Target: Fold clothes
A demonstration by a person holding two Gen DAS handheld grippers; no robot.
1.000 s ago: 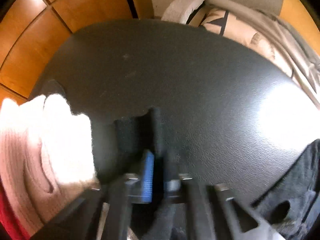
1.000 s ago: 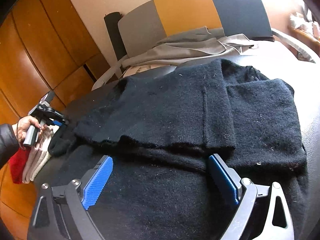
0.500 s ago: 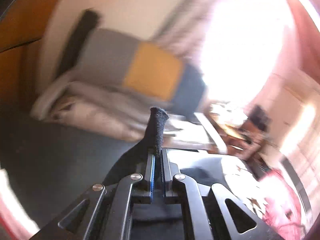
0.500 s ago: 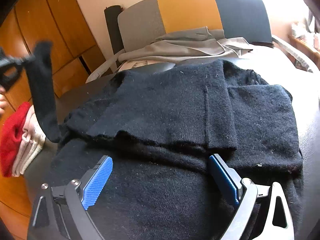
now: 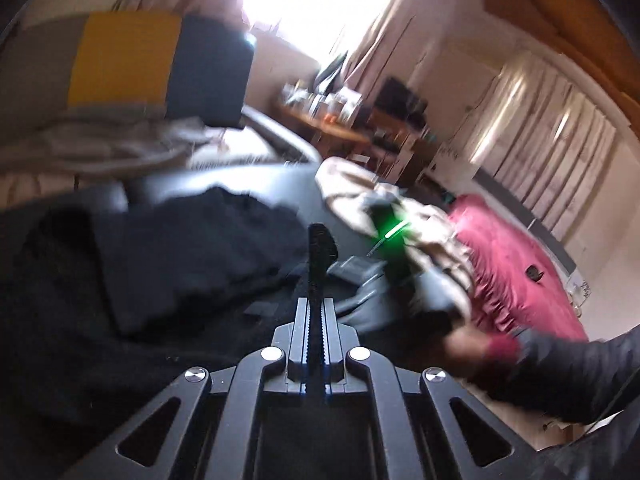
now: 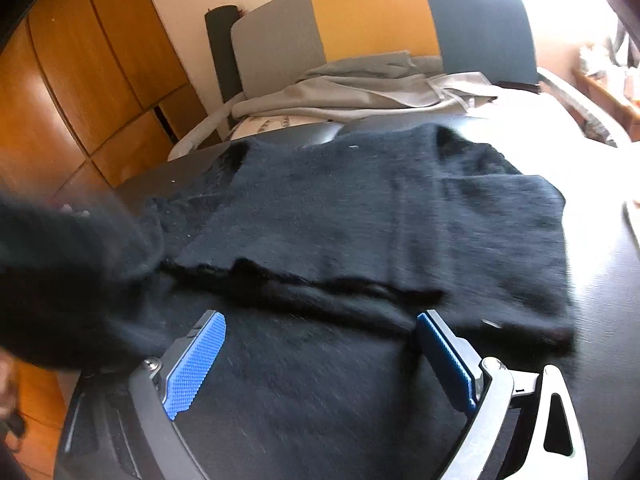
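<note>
A black sweater is lying spread on a dark table, partly folded, with one flap doubled over its upper half. In the right wrist view it is filling the centre, its far edge lying toward 12 o'clock and its near part running under the right gripper. That gripper's jaws are being held wide apart, one blue pad at 7 o'clock and the other at 5 o'clock, with nothing being clamped; only the knit is lying beneath the gap.

The left gripper is being kept clamped shut on a narrow strip of black knit, the sleeve, which is sticking up between the closed pads at the centre of the left wrist view. In the right wrist view a blurred black mass of the same fabric is being carried in at 9 o'clock, just beside the spread body.

In the left wrist view the sweater is lying toward 9 o'clock. At 3 o'clock the other handle with a green light is being gripped by a hand in a dark sleeve.

Behind the table, at 12 o'clock in the right view, grey clothes are lying piled before a grey, yellow and dark headboard. Wooden cabinets are standing at 10 o'clock. A red blanket is lying at 3 o'clock in the left view.
</note>
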